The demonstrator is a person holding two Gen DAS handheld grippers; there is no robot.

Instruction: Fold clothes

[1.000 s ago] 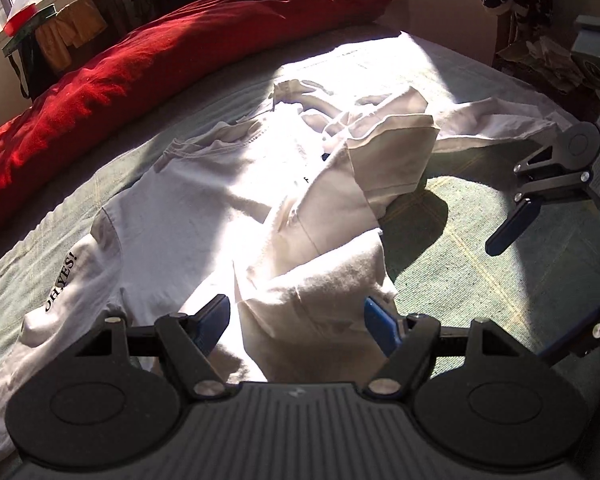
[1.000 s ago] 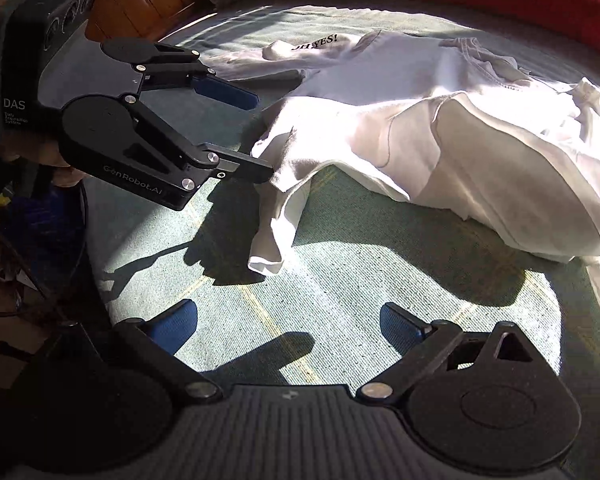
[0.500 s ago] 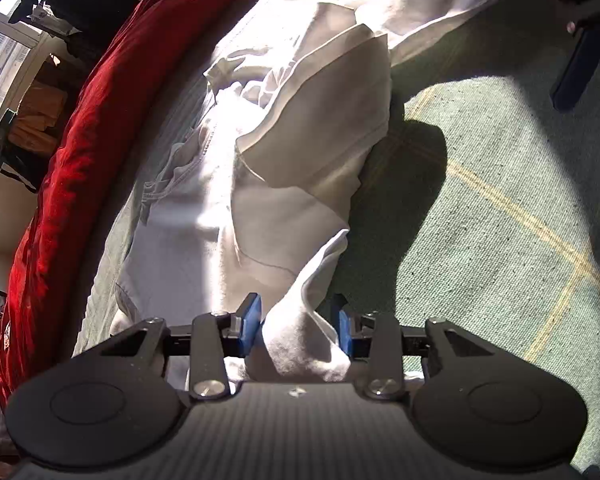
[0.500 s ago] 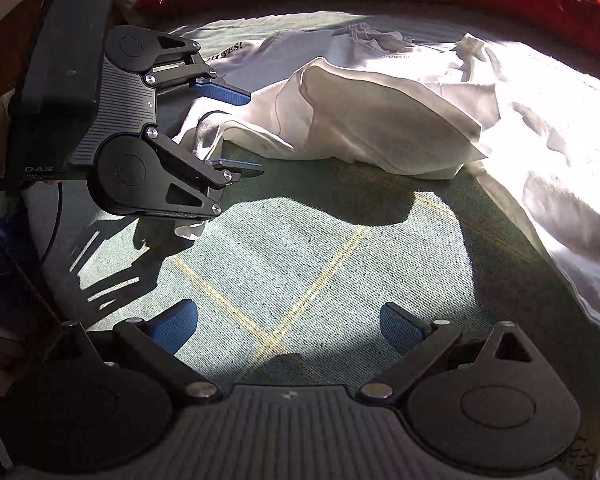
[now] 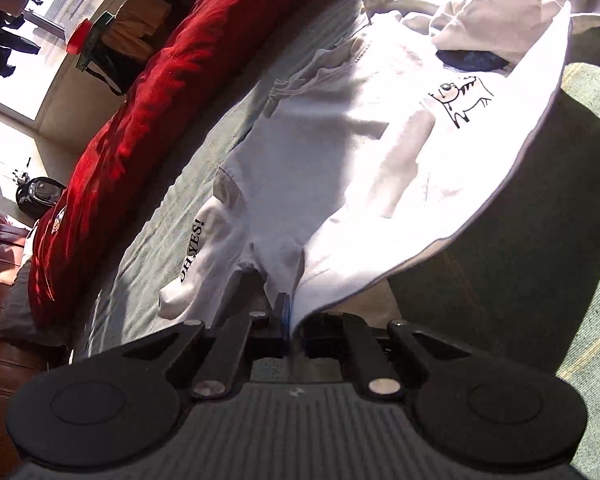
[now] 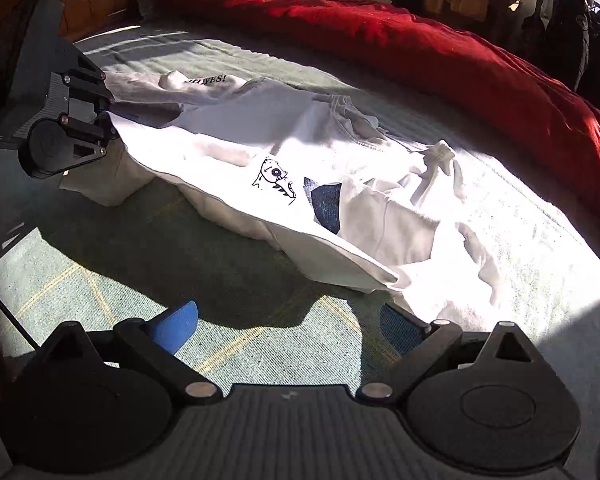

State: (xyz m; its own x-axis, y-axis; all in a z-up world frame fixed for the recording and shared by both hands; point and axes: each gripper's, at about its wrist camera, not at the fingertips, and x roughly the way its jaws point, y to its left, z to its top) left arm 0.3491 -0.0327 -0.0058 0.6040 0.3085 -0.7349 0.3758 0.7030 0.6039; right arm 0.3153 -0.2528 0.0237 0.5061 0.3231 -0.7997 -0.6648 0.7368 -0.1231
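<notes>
White T-shirt (image 6: 300, 148): soft cotton, crumpled, small black line drawing on chest, "OH YES!" on sleeve; lies centre frame on green woven bedspread (image 6: 100, 280) with yellow lines. Left gripper (image 5: 290, 320) clenched on shirt edge, lifting it taut. Right gripper (image 6: 288, 320) spread wide, nothing between blue pads. Red duvet (image 6: 420, 40) bunched across upper frame.

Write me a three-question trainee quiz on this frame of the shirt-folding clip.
1. True or false: the left claw is shut on the white T-shirt.
2. The right claw is: A) open over the green bedsheet, holding nothing; B) shut on a sleeve; C) gripping the red duvet.
3. Fill in: the shirt sleeve lettering ends in the word ____.

Key: 1 true; 2 A; 3 YES!
</notes>
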